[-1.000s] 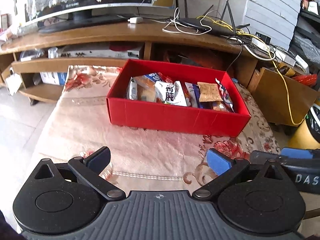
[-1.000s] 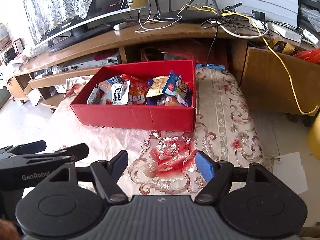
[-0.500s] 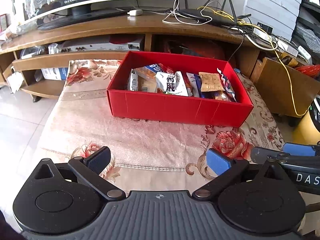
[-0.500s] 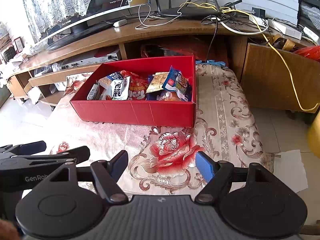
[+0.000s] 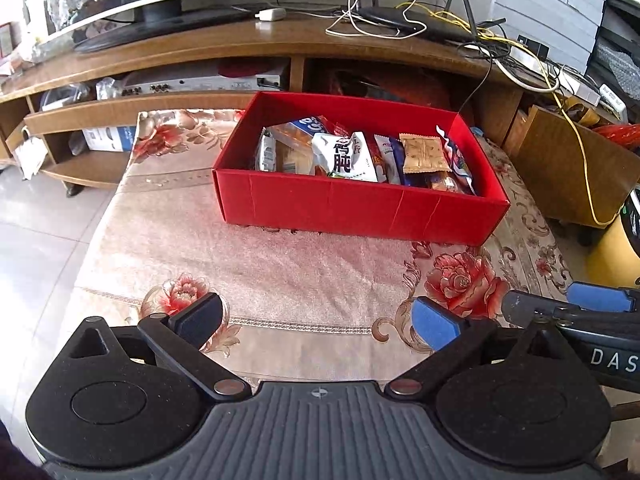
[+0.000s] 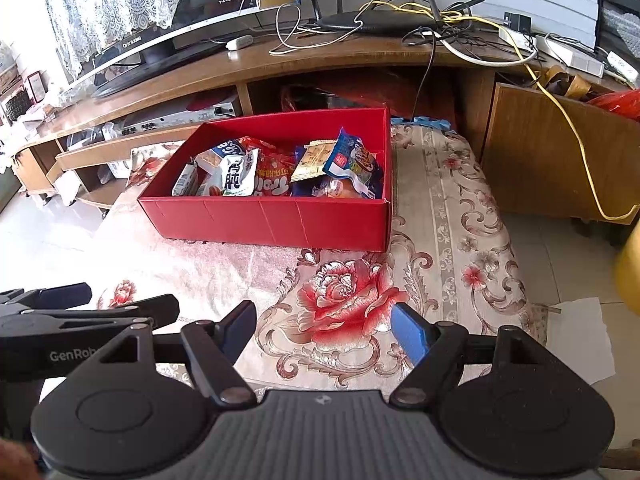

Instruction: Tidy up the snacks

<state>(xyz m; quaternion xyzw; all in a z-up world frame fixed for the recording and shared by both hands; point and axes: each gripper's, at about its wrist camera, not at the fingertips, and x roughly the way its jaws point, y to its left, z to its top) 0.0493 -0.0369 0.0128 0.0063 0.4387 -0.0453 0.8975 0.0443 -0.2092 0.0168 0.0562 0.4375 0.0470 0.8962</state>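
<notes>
A red cardboard box (image 5: pixel 360 208) stands on the floral tablecloth (image 5: pixel 280 272) and holds several snack packets, among them a white one (image 5: pixel 344 158) and a tan cracker pack (image 5: pixel 422 154). The box (image 6: pixel 272 220) also shows in the right wrist view, with a blue packet (image 6: pixel 352 160) leaning at its right end. My left gripper (image 5: pixel 318 320) is open and empty, well short of the box. My right gripper (image 6: pixel 324 326) is open and empty above a red rose print. Each gripper sees the other at its side.
A wooden TV stand (image 5: pixel 240 44) runs behind the box, with a monitor (image 5: pixel 168 8), a router (image 5: pixel 412 20) and tangled cables (image 6: pixel 460 28). A wooden cabinet (image 6: pixel 560 152) stands to the right. A yellow container (image 5: pixel 612 248) sits on the tiled floor.
Both grippers have drawn back and risen a little from the box, so it looks smaller and farther. Both stay open and empty.
</notes>
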